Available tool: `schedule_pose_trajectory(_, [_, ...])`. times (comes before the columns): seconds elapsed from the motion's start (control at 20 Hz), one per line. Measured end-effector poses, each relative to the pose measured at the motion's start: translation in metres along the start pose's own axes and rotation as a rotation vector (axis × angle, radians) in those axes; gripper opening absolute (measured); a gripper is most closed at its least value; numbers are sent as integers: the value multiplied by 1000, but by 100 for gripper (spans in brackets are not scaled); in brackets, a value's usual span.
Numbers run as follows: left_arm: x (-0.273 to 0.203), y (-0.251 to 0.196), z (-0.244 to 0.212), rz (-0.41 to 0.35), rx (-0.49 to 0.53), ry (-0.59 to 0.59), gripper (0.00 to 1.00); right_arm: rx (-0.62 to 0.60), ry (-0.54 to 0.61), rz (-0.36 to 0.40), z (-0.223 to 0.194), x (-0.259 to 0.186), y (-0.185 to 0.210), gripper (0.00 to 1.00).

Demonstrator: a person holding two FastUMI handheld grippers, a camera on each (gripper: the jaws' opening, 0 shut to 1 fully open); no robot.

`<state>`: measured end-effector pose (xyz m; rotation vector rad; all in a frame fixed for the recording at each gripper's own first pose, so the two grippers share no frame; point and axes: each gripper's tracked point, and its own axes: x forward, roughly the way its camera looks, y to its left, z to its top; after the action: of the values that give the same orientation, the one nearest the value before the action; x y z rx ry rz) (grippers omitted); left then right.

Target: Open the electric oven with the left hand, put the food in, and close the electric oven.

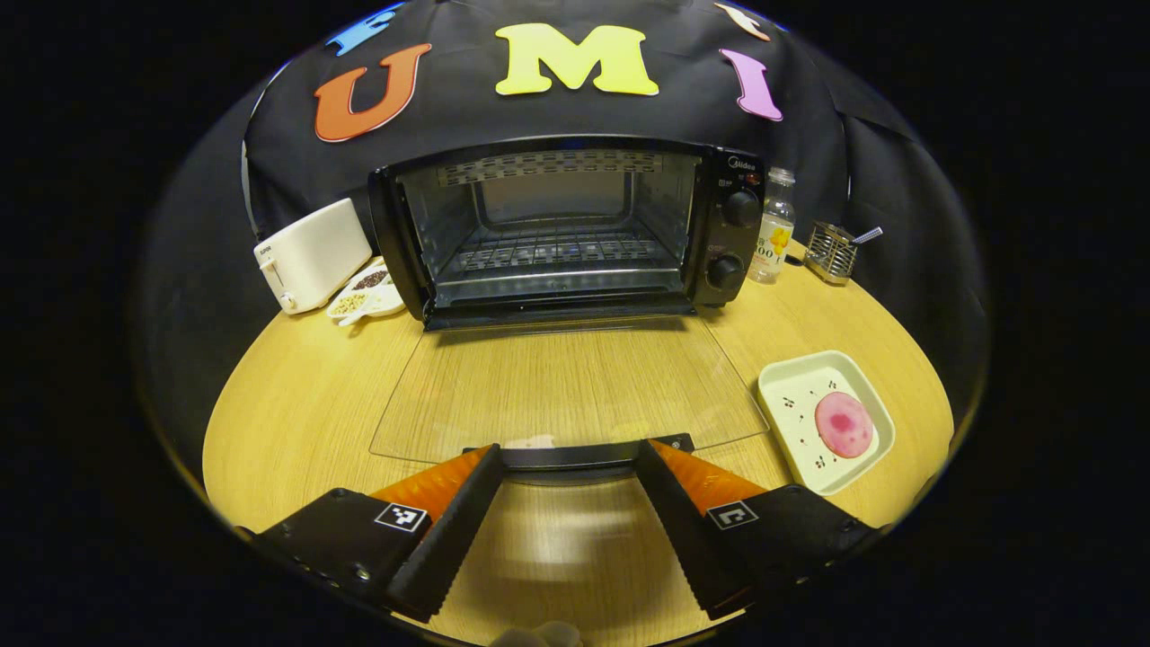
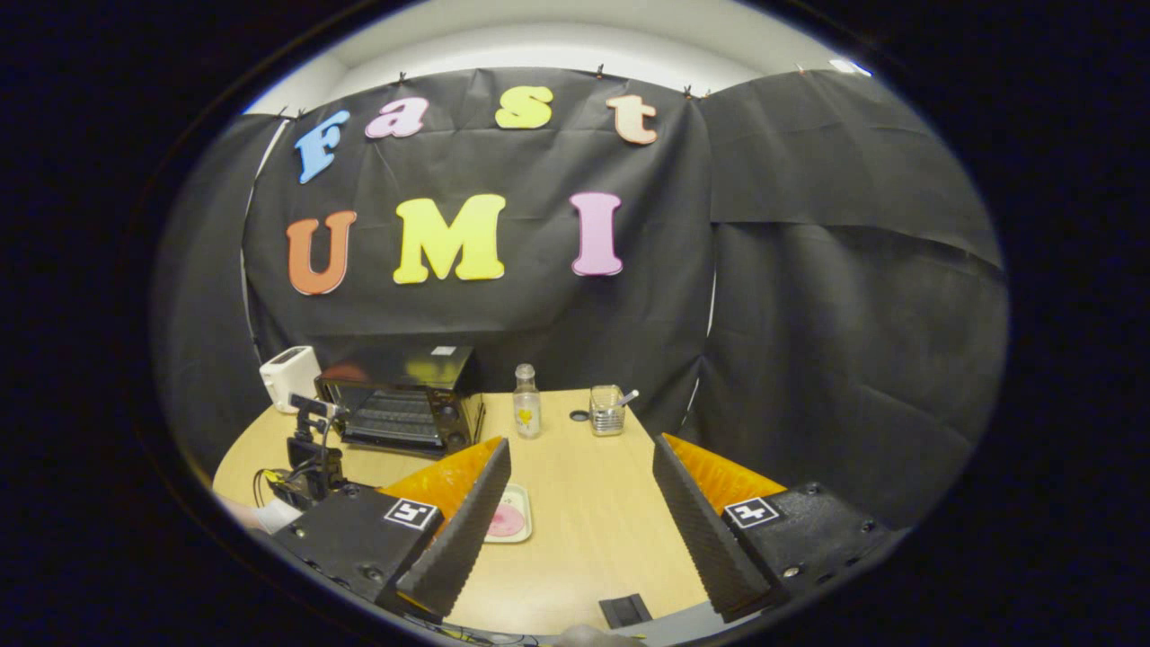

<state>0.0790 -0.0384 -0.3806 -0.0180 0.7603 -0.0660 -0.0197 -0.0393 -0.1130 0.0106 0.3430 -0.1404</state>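
Spread wide at the door handle (image 1: 575, 456) and gripping nothing, my left gripper (image 1: 568, 463) leaves the oven (image 1: 566, 225) door flat and the rack reachable, while my right gripper (image 2: 582, 467), equally open and empty, hangs above the food (image 1: 843, 423) on its tray (image 1: 791, 440).

One oven (image 1: 557, 229), one toaster (image 1: 310, 254), one bottle (image 1: 773, 226).

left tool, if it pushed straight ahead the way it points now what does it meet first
Most likely the handle of the lowered oven door, sitting between the open left tool tips; depth is hard to judge.
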Motion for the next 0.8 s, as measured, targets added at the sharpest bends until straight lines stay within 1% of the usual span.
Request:
schedule_pose_trajectory(0.15, [-13,5,7,24,-6,-41,97,4,89,51,-29,37,1,100])
schedule_pose_trajectory(0.2, [-23,4,12,22,-7,-62,97,8,132,73,-44,52,2,100])
schedule_pose_trajectory(0.25, [-34,5,17,22,-3,-83,97,17,178,98,-60,68,6,98])
schedule_pose_trajectory(0.3, [-48,7,20,27,-2,-96,97,18,228,115,-81,86,8,92])
schedule_pose_trajectory(0.35, [-62,6,24,22,-3,-111,97,11,300,120,-102,102,8,89])
schedule_pose_trajectory(0.5, [-111,14,40,44,-2,-169,97,56,461,204,-156,145,23,81])
schedule_pose_trajectory(0.55, [-126,17,45,63,-1,-185,96,69,500,232,-168,157,29,81])
schedule_pose_trajectory(0.6, [-140,22,51,88,-3,-200,97,73,535,254,-181,173,33,77])
schedule_pose_trajectory(0.65, [-153,23,56,106,-11,-213,97,79,565,271,-190,184,37,69])
schedule_pose_trajectory(0.7, [-166,23,61,127,-21,-228,97,91,602,285,-201,196,39,71])
schedule_pose_trajectory(0.75, [-178,23,65,144,-32,-241,97,111,640,301,-210,205,43,69])
schedule_pose_trajectory(0.8, [-188,20,70,154,-39,-253,97,126,670,324,-218,210,49,65])
